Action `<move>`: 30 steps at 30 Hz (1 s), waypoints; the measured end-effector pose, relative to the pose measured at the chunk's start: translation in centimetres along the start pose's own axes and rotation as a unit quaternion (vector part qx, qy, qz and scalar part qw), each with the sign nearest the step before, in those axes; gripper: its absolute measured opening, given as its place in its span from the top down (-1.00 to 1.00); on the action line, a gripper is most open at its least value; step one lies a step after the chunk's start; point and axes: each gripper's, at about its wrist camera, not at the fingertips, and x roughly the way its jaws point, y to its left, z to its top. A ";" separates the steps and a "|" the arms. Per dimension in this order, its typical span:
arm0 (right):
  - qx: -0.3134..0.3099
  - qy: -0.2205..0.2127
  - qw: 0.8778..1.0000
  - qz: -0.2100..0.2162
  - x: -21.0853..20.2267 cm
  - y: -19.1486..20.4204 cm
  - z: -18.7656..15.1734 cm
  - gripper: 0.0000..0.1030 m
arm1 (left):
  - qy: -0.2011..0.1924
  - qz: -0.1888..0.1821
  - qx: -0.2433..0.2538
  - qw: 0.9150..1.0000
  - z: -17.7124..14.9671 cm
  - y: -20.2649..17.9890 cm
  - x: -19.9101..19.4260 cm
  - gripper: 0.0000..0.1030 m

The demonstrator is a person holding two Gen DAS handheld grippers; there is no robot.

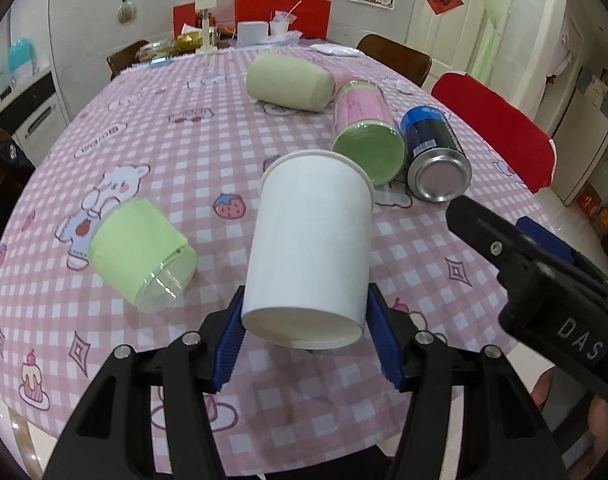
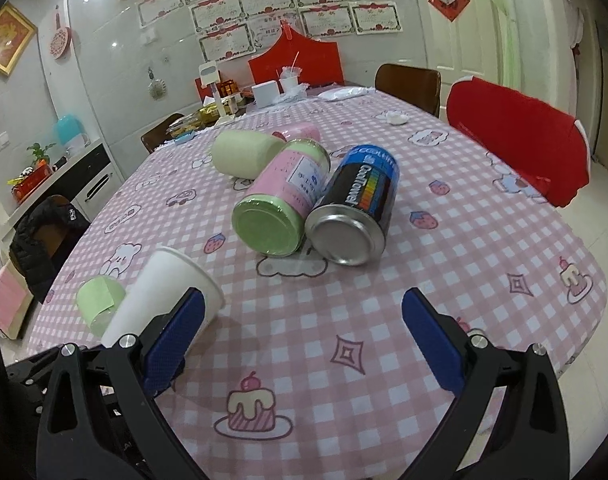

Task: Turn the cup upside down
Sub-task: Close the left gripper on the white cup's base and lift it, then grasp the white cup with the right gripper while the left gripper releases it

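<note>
A white paper cup (image 1: 312, 248) is held in my left gripper (image 1: 306, 336), whose blue pads press its sides near the base. The cup is tilted, base toward the camera and rim pointing away, above the pink checked tablecloth (image 1: 183, 152). In the right wrist view the same cup (image 2: 163, 292) shows at lower left, partly hidden behind my right gripper's left finger (image 2: 175, 340). My right gripper (image 2: 304, 344) is open and empty, hovering over the table to the cup's right; it also shows in the left wrist view (image 1: 544, 280).
Lying on the table are a clear cup with a green sleeve (image 1: 143, 256), a pale green roll (image 1: 289, 82), a pink-and-green canister (image 1: 366, 136) and a blue-black can (image 1: 436, 152). Red-covered chairs (image 2: 520, 140) stand at the right. Clutter sits at the far edge (image 1: 223, 36).
</note>
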 end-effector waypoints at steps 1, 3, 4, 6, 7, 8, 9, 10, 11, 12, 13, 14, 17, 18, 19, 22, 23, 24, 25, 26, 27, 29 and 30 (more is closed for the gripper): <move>0.003 0.003 1.000 0.005 0.0 0.0 0.0 -0.85 | 0.003 -0.005 -0.002 1.000 0.0 0.1 0.0 -0.12; 0.006 0.006 1.000 0.010 0.0 0.2 0.0 -0.85 | 0.006 -0.015 0.001 1.000 -0.2 0.2 -0.1 -0.12; 0.007 0.007 1.000 0.014 0.0 0.2 0.1 -0.85 | 0.008 -0.022 0.003 1.000 -0.2 0.3 -0.2 -0.14; 0.014 0.011 1.000 0.026 0.0 0.4 0.2 -0.85 | 0.013 -0.042 0.001 0.999 -0.2 0.7 -0.3 -0.27; 0.018 0.015 0.999 0.033 0.1 0.5 0.2 -0.85 | 0.013 -0.048 -0.001 0.999 -0.3 0.9 -0.3 -0.31; 0.022 0.020 0.999 0.039 0.3 0.6 0.3 -0.85 | 0.013 -0.052 0.000 0.999 -0.3 1.0 -0.4 -0.31; 0.024 0.023 0.998 0.044 0.4 0.9 0.2 -0.85 | 0.012 -0.055 0.000 0.998 -0.4 1.1 -0.4 -0.31; 0.024 0.025 0.998 0.046 0.5 1.2 0.2 -0.85 | 0.012 -0.056 -0.001 0.998 -0.4 1.4 -0.5 -0.31; 0.024 0.029 0.998 0.049 0.7 1.5 0.2 -0.85 | 0.011 -0.059 -0.002 0.998 -0.4 1.6 -0.6 -0.31; 0.024 0.033 0.998 0.053 0.8 1.7 0.2 -0.85 | 0.009 -0.067 -0.004 0.998 -0.4 1.9 -0.8 -0.31; 0.025 0.035 0.997 0.056 1.0 1.9 0.1 -0.85 | 0.004 -0.075 -0.011 0.997 -0.3 2.4 -1.1 -0.31; 0.028 0.040 0.997 0.060 1.2 2.1 0.1 -0.85 | -0.001 -0.079 -0.017 0.997 -0.2 2.9 -1.4 -0.31; 0.041 0.054 0.995 0.071 1.8 2.3 0.3 -0.85 | -0.014 -0.069 -0.030 0.997 0.2 4.3 -2.1 -0.31; 0.048 0.061 0.994 0.081 2.1 2.4 0.3 -0.85 | -0.016 -0.062 -0.036 0.997 0.3 4.9 -2.3 -0.31; 0.057 0.069 0.992 0.092 2.4 2.4 0.3 -0.85 | -0.017 -0.057 -0.043 0.997 0.4 5.5 -2.4 -0.31; 0.071 0.088 0.987 0.114 3.1 2.9 0.5 -0.85 | -0.026 -0.040 -0.068 0.997 0.5 7.4 -2.7 -0.31; 0.074 0.094 0.985 0.122 3.4 3.3 0.5 -0.85 | -0.031 -0.034 -0.075 0.996 0.6 8.0 -2.9 -0.31; 0.078 0.098 0.984 0.128 3.6 3.4 0.5 -0.85 | -0.034 -0.029 -0.083 0.996 0.7 8.6 -2.9 -0.31; 0.082 0.105 0.982 0.137 3.9 3.6 0.6 -0.85 | -0.036 -0.026 -0.086 0.995 0.8 9.0 -3.0 -0.31; 0.085 0.112 0.980 0.143 4.2 3.8 0.6 -0.85 | -0.039 -0.024 -0.091 0.995 0.9 9.5 -3.0 -0.31; 0.091 0.123 0.976 0.153 4.6 4.0 0.6 -0.85 | -0.041 -0.022 -0.095 0.994 0.9 9.9 -3.0 -0.31; 0.103 0.134 0.972 0.163 5.1 4.0 0.5 -0.85 | -0.042 -0.020 -0.095 0.994 1.1 10.2 -2.9 -0.31; 0.106 0.138 0.971 0.162 5.4 4.1 0.4 -0.85 | -0.042 -0.019 -0.094 0.994 1.1 10.4 -2.9 -0.31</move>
